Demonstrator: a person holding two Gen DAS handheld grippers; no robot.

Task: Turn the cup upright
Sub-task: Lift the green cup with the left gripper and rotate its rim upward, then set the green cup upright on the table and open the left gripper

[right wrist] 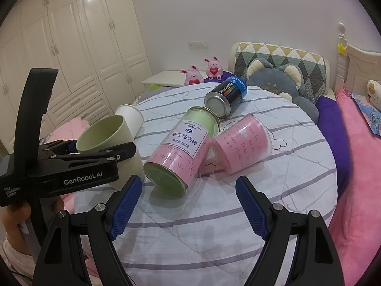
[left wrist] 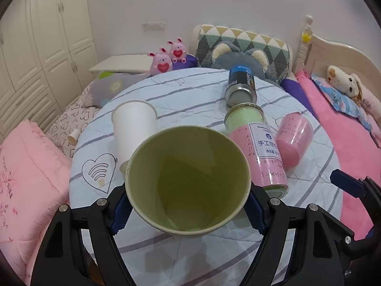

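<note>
My left gripper (left wrist: 188, 205) is shut on a light green cup (left wrist: 188, 178), mouth toward the camera, tilted, just above the round table (left wrist: 166, 88). In the right wrist view the green cup (right wrist: 104, 134) leans left, held by the left gripper (right wrist: 119, 153). My right gripper (right wrist: 188, 202) is open and empty over the table's front, just before a green-and-pink labelled jar (right wrist: 178, 152) lying on its side. A white paper cup (left wrist: 133, 126) stands behind the green cup, also in the right wrist view (right wrist: 131, 116).
The labelled jar (left wrist: 257, 147), a pink cup (left wrist: 293, 140) on its side and a black-blue can (left wrist: 241, 85) lie on the table's right half. Pink bedding (left wrist: 23, 178) lies left, a pink bed (left wrist: 345, 131) right, plush toys (left wrist: 238, 57) behind.
</note>
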